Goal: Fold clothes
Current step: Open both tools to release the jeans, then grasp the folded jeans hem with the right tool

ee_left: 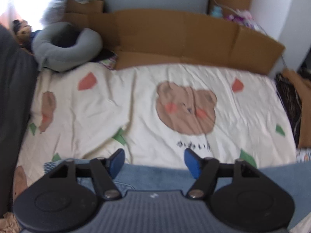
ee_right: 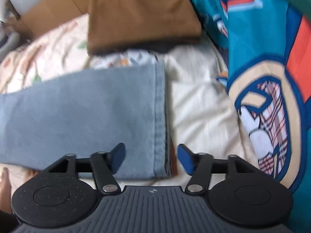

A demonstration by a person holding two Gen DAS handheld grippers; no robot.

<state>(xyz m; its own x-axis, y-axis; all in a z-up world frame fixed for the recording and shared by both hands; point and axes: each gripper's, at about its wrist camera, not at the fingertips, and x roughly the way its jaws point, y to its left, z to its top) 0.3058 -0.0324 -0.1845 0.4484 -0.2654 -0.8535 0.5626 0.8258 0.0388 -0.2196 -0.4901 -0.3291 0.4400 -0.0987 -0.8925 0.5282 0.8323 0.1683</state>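
Observation:
Light blue jeans [ee_right: 87,108] lie folded flat on the bed, their hemmed end toward the right in the right wrist view. My right gripper [ee_right: 150,158] hovers over that hem edge, open, with nothing pressed between its blue pads. In the left wrist view another stretch of the jeans [ee_left: 151,176] shows just under my left gripper [ee_left: 154,162], which stands open above the cloth and grips nothing. A folded brown garment [ee_right: 141,17] rests on a darker one beyond the jeans.
The cream bedsheet [ee_left: 101,104] with bear prints spreads ahead. Brown cardboard [ee_left: 184,38] lines the far side, with a grey ring cushion [ee_left: 66,46] at the back left. A teal cartoon-print blanket [ee_right: 262,68] rises on the right. Dark fabric [ee_left: 13,97] borders the left.

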